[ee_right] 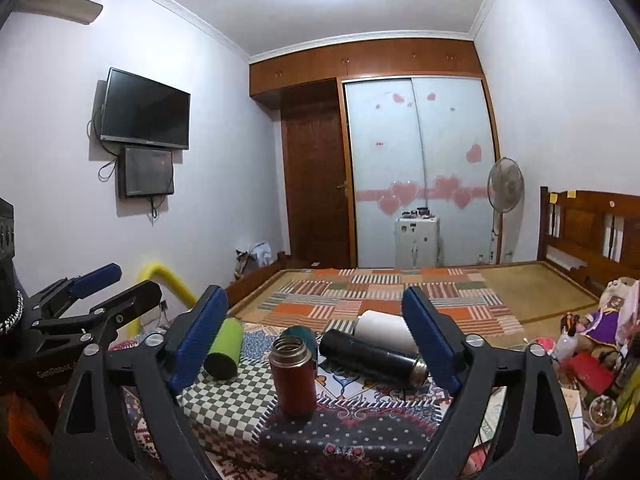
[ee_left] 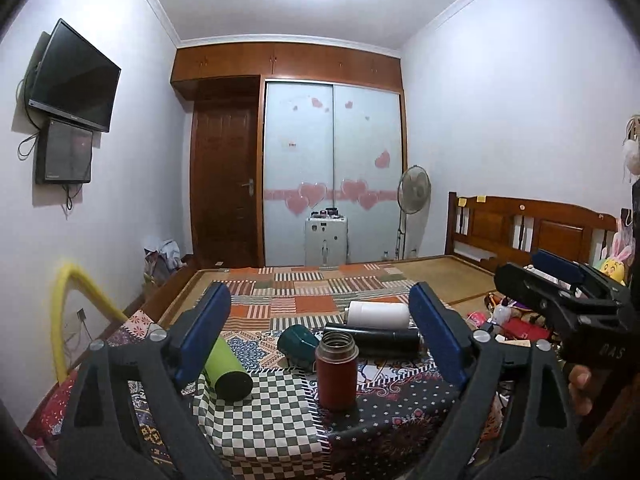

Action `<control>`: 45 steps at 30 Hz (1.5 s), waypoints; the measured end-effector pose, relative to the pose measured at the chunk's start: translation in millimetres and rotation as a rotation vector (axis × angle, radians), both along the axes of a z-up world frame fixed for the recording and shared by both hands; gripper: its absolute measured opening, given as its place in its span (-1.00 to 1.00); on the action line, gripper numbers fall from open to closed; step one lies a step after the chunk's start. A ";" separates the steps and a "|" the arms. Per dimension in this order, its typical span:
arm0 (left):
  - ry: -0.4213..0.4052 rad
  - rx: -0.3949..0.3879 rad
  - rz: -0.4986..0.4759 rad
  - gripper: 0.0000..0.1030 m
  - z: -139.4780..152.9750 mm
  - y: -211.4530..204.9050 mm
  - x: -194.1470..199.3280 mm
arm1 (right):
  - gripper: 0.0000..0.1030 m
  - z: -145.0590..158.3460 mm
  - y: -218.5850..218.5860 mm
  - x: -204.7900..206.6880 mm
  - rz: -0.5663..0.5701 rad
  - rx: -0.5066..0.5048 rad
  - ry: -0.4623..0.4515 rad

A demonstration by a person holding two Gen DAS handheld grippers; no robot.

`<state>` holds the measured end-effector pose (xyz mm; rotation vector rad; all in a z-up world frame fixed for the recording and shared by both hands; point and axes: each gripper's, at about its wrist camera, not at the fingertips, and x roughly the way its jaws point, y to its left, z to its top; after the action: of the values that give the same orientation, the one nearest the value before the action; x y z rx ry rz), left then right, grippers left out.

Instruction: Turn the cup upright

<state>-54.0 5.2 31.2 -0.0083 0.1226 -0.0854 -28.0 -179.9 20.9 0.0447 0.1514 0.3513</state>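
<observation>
A red flask (ee_left: 336,372) (ee_right: 292,376) stands upright, mouth open, on the patterned cloth at the front of the bed. Behind it lie on their sides a green cup (ee_left: 228,372) (ee_right: 223,350), a dark teal cup (ee_left: 298,342) (ee_right: 301,338), a black flask (ee_left: 372,338) (ee_right: 372,356) and a white cup (ee_left: 378,314) (ee_right: 386,330). My left gripper (ee_left: 320,332) is open and empty, short of the cups; it also shows in the right wrist view (ee_right: 110,286). My right gripper (ee_right: 316,340) is open and empty too, seen from the side in the left wrist view (ee_left: 532,270).
The bed has a patchwork cover (ee_left: 320,288) and a wooden headboard (ee_left: 532,228) at right. Toys and clutter (ee_right: 588,344) lie at the right edge. A yellow tube (ee_left: 76,300) arches at left. A wardrobe, a door, a fan and a small white cabinet stand behind.
</observation>
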 end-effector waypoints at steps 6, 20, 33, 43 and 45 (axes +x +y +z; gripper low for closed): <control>-0.018 0.005 0.021 0.96 -1.0 -4.4 -13.0 | 1.00 -2.3 -3.0 -11.6 -0.026 0.019 -0.016; -0.011 -0.010 0.027 1.00 -4.3 -3.6 -21.8 | 1.00 -5.4 -5.8 -23.7 -0.042 -0.001 -0.026; -0.004 -0.012 0.032 1.00 -4.6 -4.1 -17.6 | 1.00 -4.7 -7.0 -23.9 -0.045 -0.003 -0.013; 0.009 -0.017 0.029 1.00 -7.6 -3.8 -14.6 | 1.00 -3.0 -8.1 -24.3 -0.050 -0.005 -0.016; 0.016 -0.020 0.025 1.00 -8.8 -3.4 -13.4 | 1.00 -2.3 -8.1 -24.2 -0.051 -0.007 -0.016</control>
<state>-67.5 1.8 22.4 -0.0309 0.1374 -0.0612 -52.2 -188.1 18.7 0.0392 0.1350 0.2997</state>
